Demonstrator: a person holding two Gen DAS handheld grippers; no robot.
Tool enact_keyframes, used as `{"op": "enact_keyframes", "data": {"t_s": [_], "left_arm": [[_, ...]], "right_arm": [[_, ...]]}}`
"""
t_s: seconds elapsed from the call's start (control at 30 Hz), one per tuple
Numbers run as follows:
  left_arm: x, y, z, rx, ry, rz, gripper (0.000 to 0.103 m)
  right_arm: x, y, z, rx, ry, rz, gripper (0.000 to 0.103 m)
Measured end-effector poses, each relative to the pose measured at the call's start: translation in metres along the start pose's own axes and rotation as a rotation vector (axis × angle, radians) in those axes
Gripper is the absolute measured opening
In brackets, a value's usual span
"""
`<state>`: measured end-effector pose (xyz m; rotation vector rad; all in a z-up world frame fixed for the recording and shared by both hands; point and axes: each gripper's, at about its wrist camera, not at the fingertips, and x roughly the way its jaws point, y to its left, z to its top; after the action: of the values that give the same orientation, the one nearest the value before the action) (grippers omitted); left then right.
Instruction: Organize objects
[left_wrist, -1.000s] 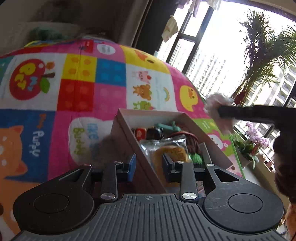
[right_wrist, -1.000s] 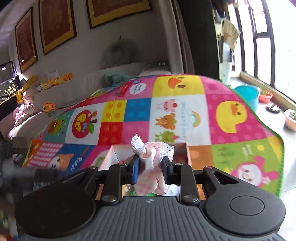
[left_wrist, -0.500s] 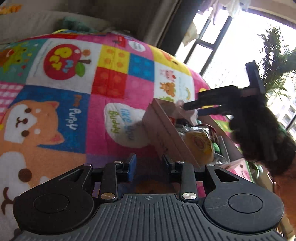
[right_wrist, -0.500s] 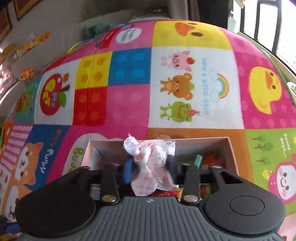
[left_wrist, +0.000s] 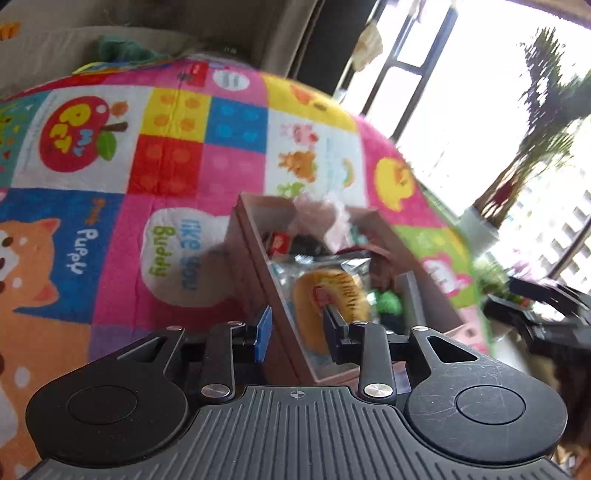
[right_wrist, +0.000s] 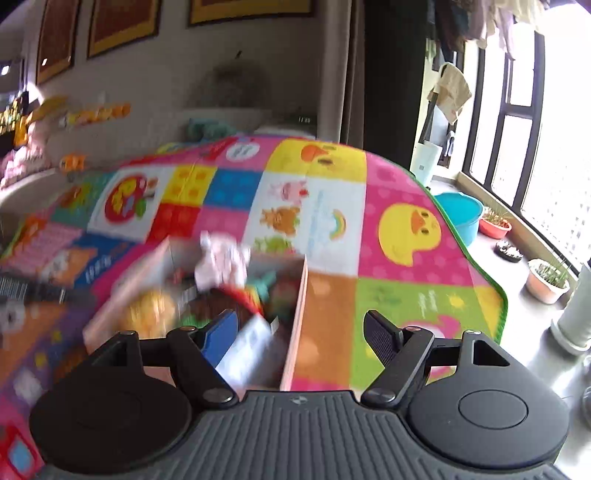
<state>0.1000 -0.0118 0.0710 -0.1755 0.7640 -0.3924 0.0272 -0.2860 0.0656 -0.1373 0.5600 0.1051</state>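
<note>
Room: a bright play mat (right_wrist: 399, 236) with cartoon animal squares covers the floor ahead of the tongs. Beyond it, a pale wall (right_wrist: 155, 88) with dark-framed pictures (right_wrist: 122, 22). To the right, tall black-framed windows (right_wrist: 517, 122), strong daylight. Below them a sill (right_wrist: 517, 236) with a teal basin (right_wrist: 461, 214) and small plant pots (right_wrist: 546, 280). A palm (left_wrist: 543, 107) stands at the glass.

Box (left_wrist: 255, 258): on the play mat (left_wrist: 110, 229), near its front edge.
Cloth bundle (left_wrist: 317, 218): in the box, at the far end.
Snack packet (left_wrist: 328, 291): in the box, in front of the bundle.
Basin (right_wrist: 461, 214): on the floor right of the mat.
</note>
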Motion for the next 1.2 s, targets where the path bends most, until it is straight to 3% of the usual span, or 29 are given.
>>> {"op": "enact_keyframes", "data": {"t_s": [0.03,0.17,0.27,0.43,0.67,0.87,1.07,1.17,1.2], "left_arm": [[0.008,-0.002,-0.001,0.008,0.019,0.056,0.034],[0.014,0.005,-0.002,0.028,0.023,0.157,0.073],[0.007,0.021,-0.002,0.017,0.009,0.192,0.081],[0.0,0.062,0.007,0.002,-0.06,0.326,0.095],[0.019,0.118,0.02,-0.049,-0.038,0.311,0.1],[0.021,0.131,0.016,-0.078,-0.057,0.245,0.101],[0.018,0.132,0.015,-0.095,-0.082,0.231,0.098],[-0.009,0.127,0.013,-0.108,-0.17,0.234,0.098],[-0.022,0.123,0.01,-0.103,-0.207,0.236,0.097]], "right_arm": [[0.003,0.005,-0.012,-0.011,0.013,-0.007,0.075],[0.02,0.03,-0.041,-0.062,0.046,0.003,0.06],[0.031,0.053,-0.039,-0.08,0.037,0.047,0.06],[0.047,0.099,-0.02,-0.082,0.013,0.071,0.062],[0.076,0.143,0.002,-0.105,0.013,0.033,0.062],[0.083,0.152,0.009,-0.131,0.026,-0.018,0.062],[0.085,0.156,0.007,-0.129,0.053,-0.063,0.062],[0.075,0.143,0.001,0.005,0.096,-0.02,0.087],[0.069,0.139,-0.004,0.05,0.102,-0.004,0.088]]}}
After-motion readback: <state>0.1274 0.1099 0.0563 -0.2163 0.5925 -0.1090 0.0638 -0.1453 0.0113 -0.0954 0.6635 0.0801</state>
